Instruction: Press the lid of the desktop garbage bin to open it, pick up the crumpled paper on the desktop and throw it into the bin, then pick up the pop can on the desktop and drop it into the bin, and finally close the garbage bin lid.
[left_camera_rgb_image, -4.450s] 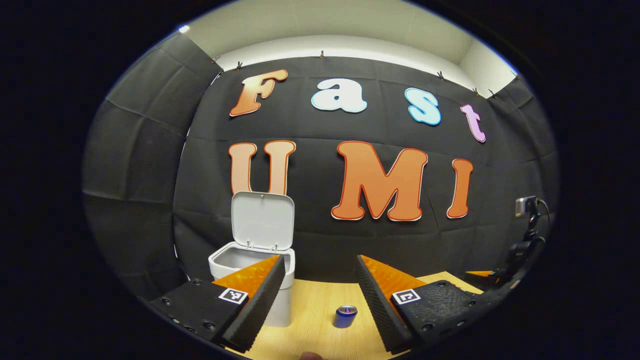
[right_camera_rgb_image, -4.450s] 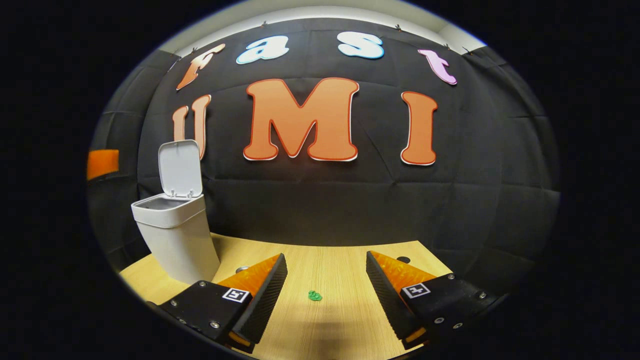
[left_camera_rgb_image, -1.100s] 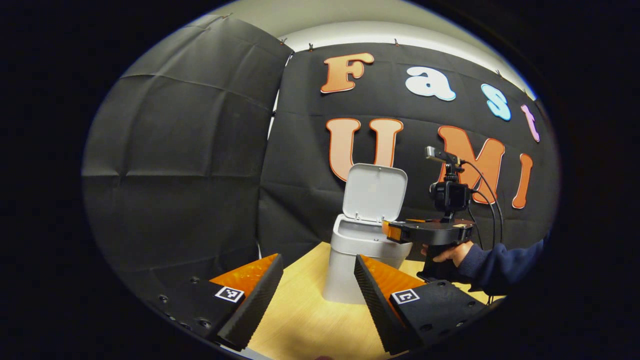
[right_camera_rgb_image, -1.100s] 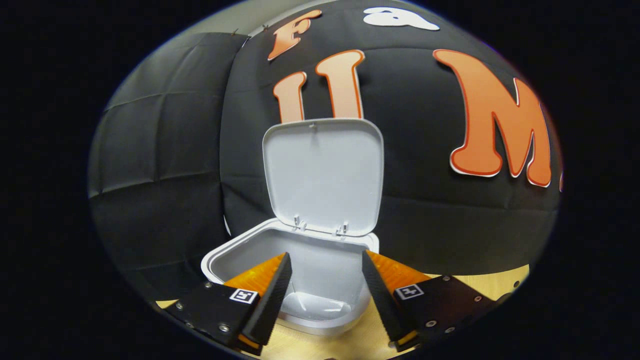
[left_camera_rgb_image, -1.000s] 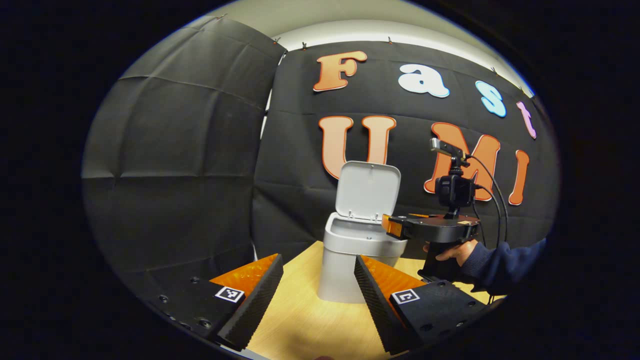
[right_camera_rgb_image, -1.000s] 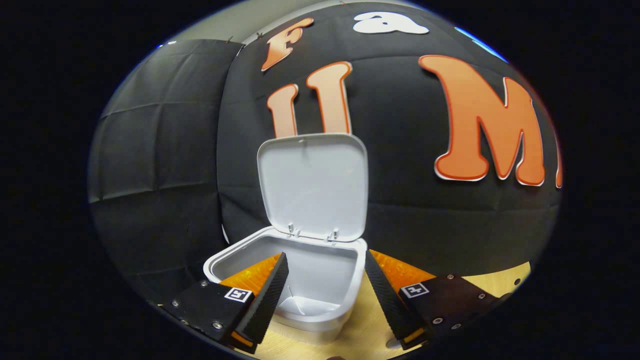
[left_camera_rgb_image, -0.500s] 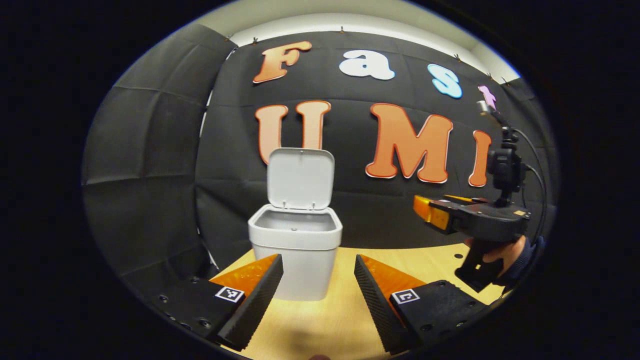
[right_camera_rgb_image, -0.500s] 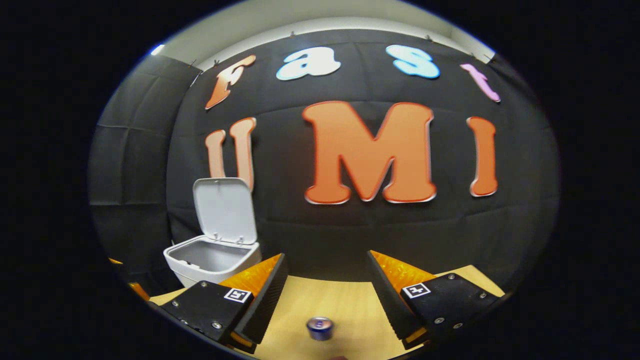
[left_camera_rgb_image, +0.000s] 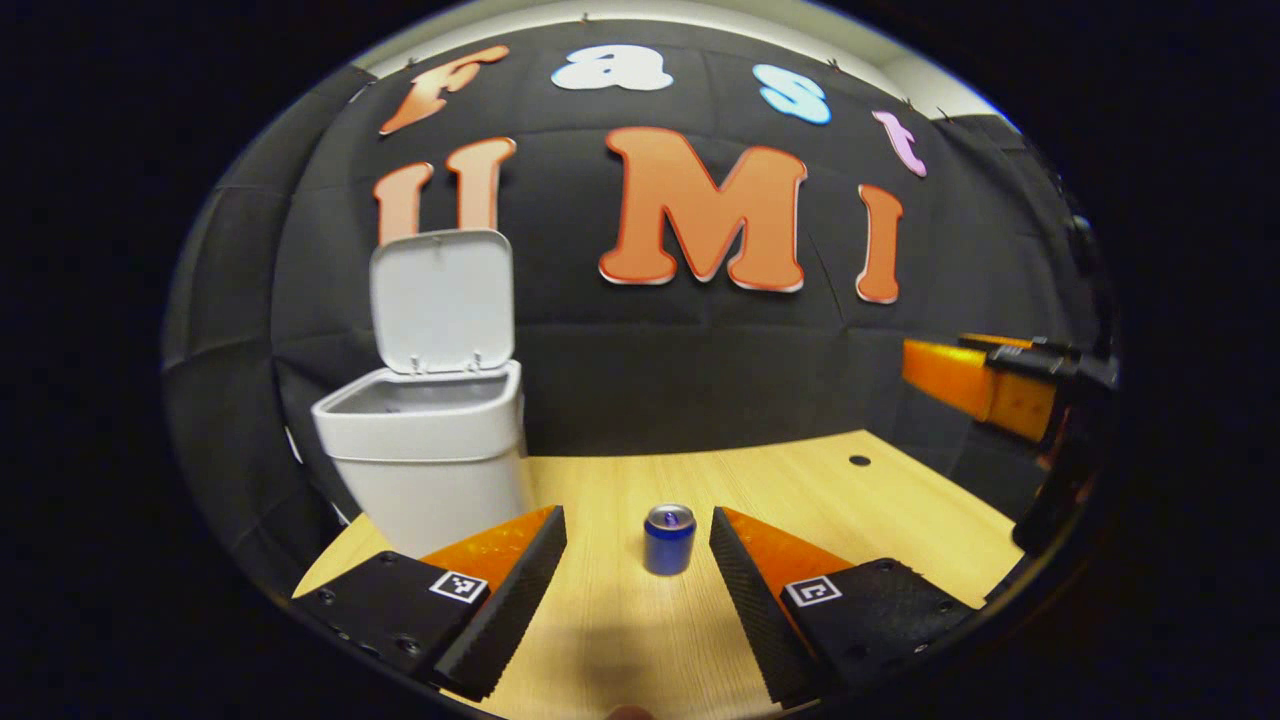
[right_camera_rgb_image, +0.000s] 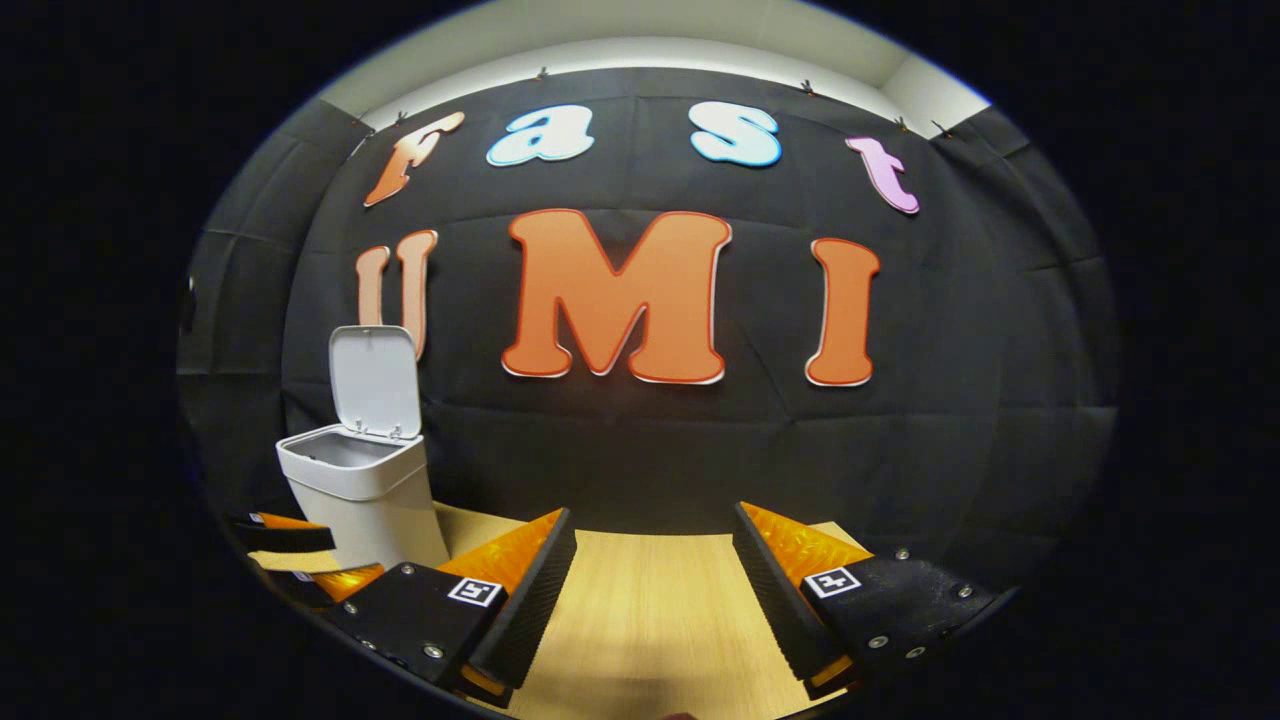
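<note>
In the left gripper view a blue pop can (left_camera_rgb_image: 668, 537) stands upright on the wooden desktop (left_camera_rgb_image: 800, 490), just beyond and between the fingertips of my open left gripper (left_camera_rgb_image: 638, 522). The white bin (left_camera_rgb_image: 427, 452) stands at the left with its lid (left_camera_rgb_image: 442, 300) raised. At the right edge of that view the right gripper (left_camera_rgb_image: 985, 390) hovers above the table. In the right gripper view my right gripper (right_camera_rgb_image: 653, 520) is open with nothing between its fingers, and the bin (right_camera_rgb_image: 362, 490) with its lid (right_camera_rgb_image: 375, 381) up stands far left. The left gripper's fingers (right_camera_rgb_image: 290, 540) poke in beside the bin.
A small dark hole (left_camera_rgb_image: 858, 461) marks the desktop at the back right. Black cloth walls close in behind the table and at the left of the bin. Bare wood (right_camera_rgb_image: 650, 610) lies ahead of the right gripper.
The right gripper has pulled back from over the bin to the right, still open. My left gripper has swung right and down, so the can now sits between its fingertips.
</note>
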